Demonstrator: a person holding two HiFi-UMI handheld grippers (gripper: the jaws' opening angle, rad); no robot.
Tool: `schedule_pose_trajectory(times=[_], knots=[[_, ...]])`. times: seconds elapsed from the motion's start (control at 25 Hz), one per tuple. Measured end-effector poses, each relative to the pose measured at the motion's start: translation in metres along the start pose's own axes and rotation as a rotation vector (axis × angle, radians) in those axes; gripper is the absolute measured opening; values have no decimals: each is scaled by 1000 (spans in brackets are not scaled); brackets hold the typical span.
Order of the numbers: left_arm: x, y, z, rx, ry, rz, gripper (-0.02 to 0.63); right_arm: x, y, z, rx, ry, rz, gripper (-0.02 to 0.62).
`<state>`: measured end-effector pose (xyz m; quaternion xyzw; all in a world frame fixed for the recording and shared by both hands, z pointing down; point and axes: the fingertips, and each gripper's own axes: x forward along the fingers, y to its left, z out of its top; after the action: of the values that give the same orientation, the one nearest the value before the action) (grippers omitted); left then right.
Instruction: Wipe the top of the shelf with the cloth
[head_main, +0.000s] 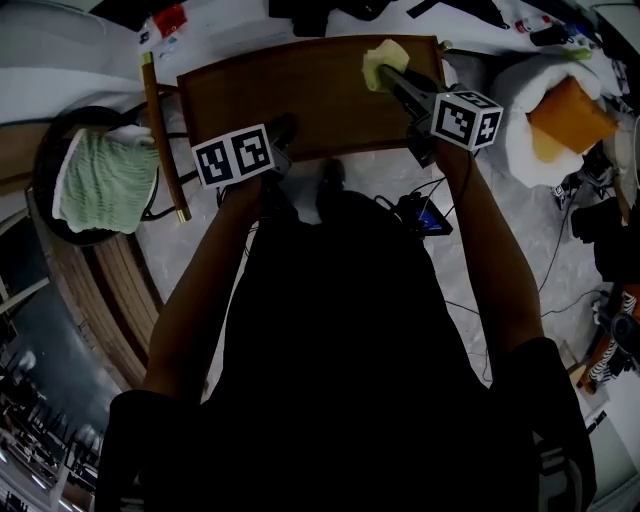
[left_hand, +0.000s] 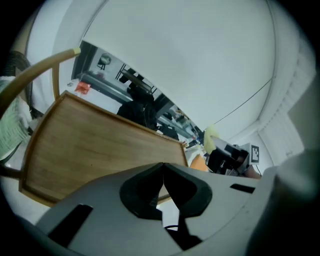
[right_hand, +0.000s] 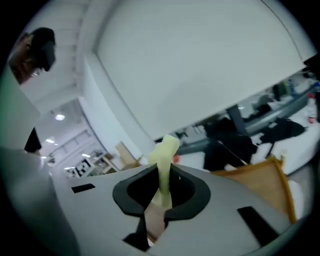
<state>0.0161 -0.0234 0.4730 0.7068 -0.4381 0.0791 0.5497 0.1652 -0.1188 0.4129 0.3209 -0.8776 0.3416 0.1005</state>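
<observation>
R gripper (head_main: 395, 80) clamps yellow cloth (head_main: 378, 60) at far-right of shelf top (head_main: 300, 95). L gripper (head_main: 282, 130) jaws pressed together, empty, at near edge.

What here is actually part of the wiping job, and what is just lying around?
Part of the job:
- yellow cloth, clamped in the right gripper
- wooden shelf top

Lying about:
- green towel, off to the left
- orange item, off to the right
- left gripper, shut on nothing, idle at the shelf's near edge
</observation>
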Motion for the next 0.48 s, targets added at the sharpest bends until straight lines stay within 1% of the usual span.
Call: schedule_pose_trajectory(times=[0.08,0.16,0.24,0.28,0.36,0.4,0.48], knots=[[-20,-10,19,11,-52,-71,12,12,78,45,-58,-121,225,49],[-42,-24,40,32,-110,-158,12,12,148,76,-100,-211,429,49],[-69,-38,60,68,-174,-247,12,6,205,96,-127,-275,606,49],[-84,-44,69,93,-208,-291,12,1,229,101,-144,-298,678,49],[-117,-56,86,151,-275,-390,12,-7,267,106,-193,-330,787,49],[-134,-62,93,180,-308,-449,12,-11,281,106,-215,-342,824,49],[-169,-72,105,227,-373,-562,12,-17,300,104,-246,-363,865,49]])
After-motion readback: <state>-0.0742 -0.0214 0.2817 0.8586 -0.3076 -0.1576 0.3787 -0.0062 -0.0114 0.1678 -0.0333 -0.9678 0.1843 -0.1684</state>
